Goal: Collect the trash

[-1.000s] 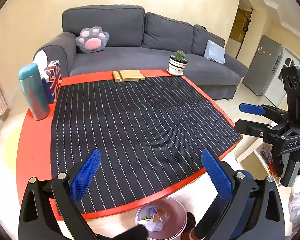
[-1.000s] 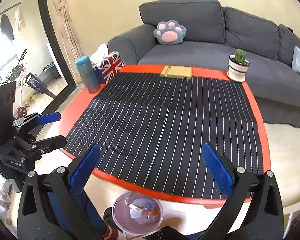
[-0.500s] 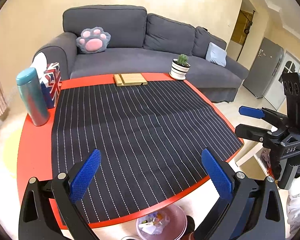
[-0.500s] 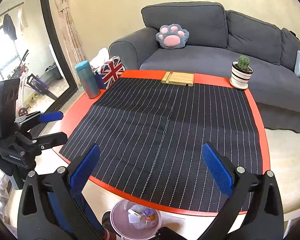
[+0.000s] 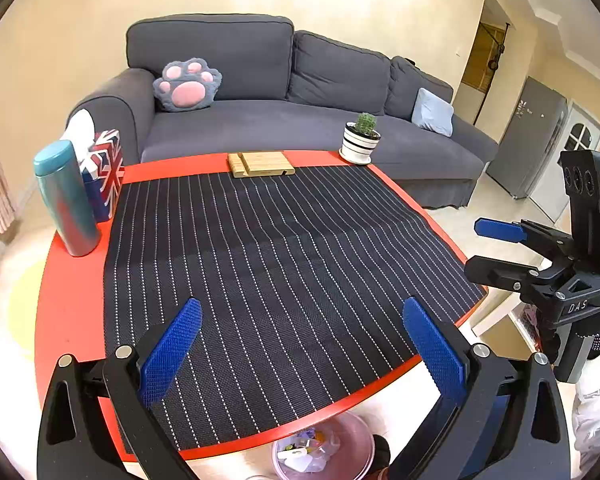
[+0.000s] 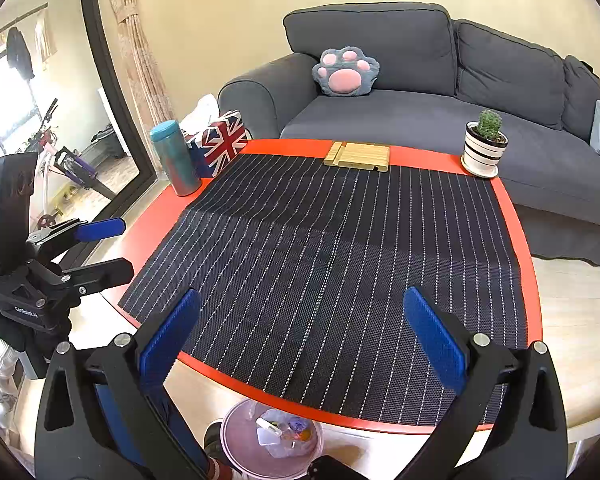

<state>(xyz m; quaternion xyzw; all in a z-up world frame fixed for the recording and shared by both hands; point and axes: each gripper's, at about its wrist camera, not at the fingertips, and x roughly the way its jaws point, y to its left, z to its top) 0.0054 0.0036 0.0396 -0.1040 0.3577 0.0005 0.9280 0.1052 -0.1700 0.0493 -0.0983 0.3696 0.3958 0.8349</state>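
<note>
A pink trash bin (image 6: 272, 436) with several scraps inside stands on the floor under the near edge of the red table (image 6: 148, 224); it also shows in the left wrist view (image 5: 324, 454). My left gripper (image 5: 300, 344) is open and empty above the table's near edge, and shows side-on in the right wrist view (image 6: 100, 248). My right gripper (image 6: 300, 336) is open and empty over the near edge, and shows in the left wrist view (image 5: 496, 248). The striped black mat (image 6: 332, 264) has no trash on it.
A teal bottle (image 5: 66, 200), a Union Jack tissue box (image 5: 104, 172), a wooden stand (image 5: 260, 163) and a potted cactus (image 5: 361, 136) stand along the table's far side. A grey sofa (image 5: 300, 112) lies behind. A mirror (image 6: 52, 100) is at the left.
Both grippers have risen and pulled back a little from the table; the bin sits lower in both views. Both stay open and empty.
</note>
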